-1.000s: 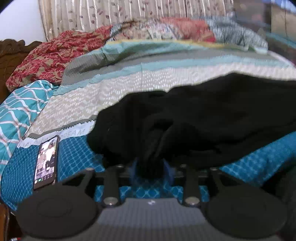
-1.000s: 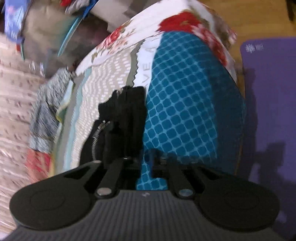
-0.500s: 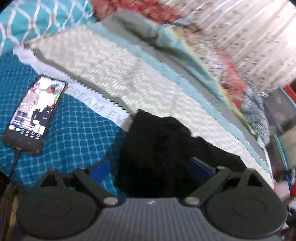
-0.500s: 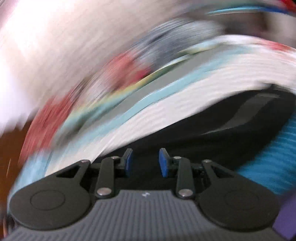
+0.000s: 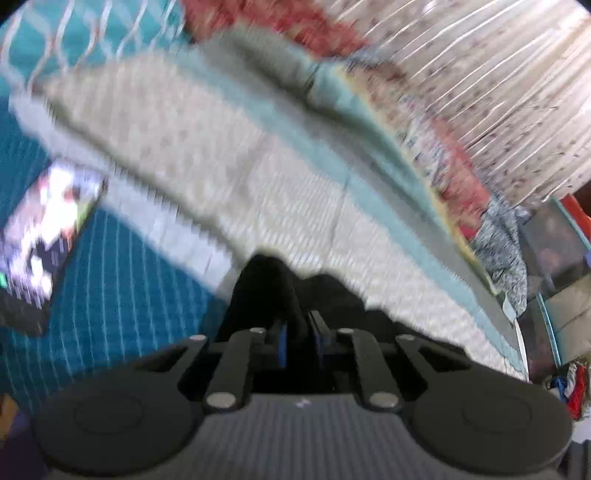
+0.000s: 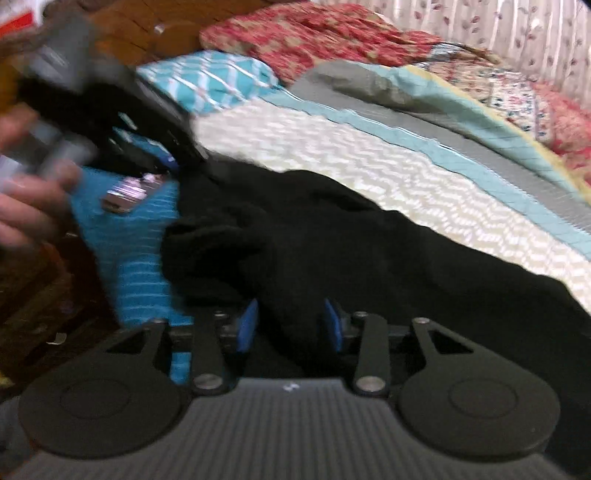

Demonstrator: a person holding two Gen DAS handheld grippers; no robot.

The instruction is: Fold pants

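Observation:
The black pants (image 6: 332,236) lie bunched across the bed, over the cream and blue parts of the bedspread. In the left wrist view my left gripper (image 5: 300,338) is shut on a pinch of the black pants (image 5: 280,291) at their end. In the right wrist view my right gripper (image 6: 290,325) is open, with pants fabric lying between its blue pads (image 6: 246,325). The left gripper (image 6: 147,147) and the hand holding it show blurred at the left edge of the right wrist view.
A lit phone (image 5: 44,236) lies on the blue patterned part of the bedspread (image 5: 122,280), left of the pants. Pillows (image 6: 317,29) and a curtain (image 5: 480,74) are at the back. The bed edge and the floor (image 6: 44,288) are at left.
My left gripper has closed on the pants fabric; half a second ago its jaws were wide apart. My right gripper swung around fast and has opened wider over the pants.

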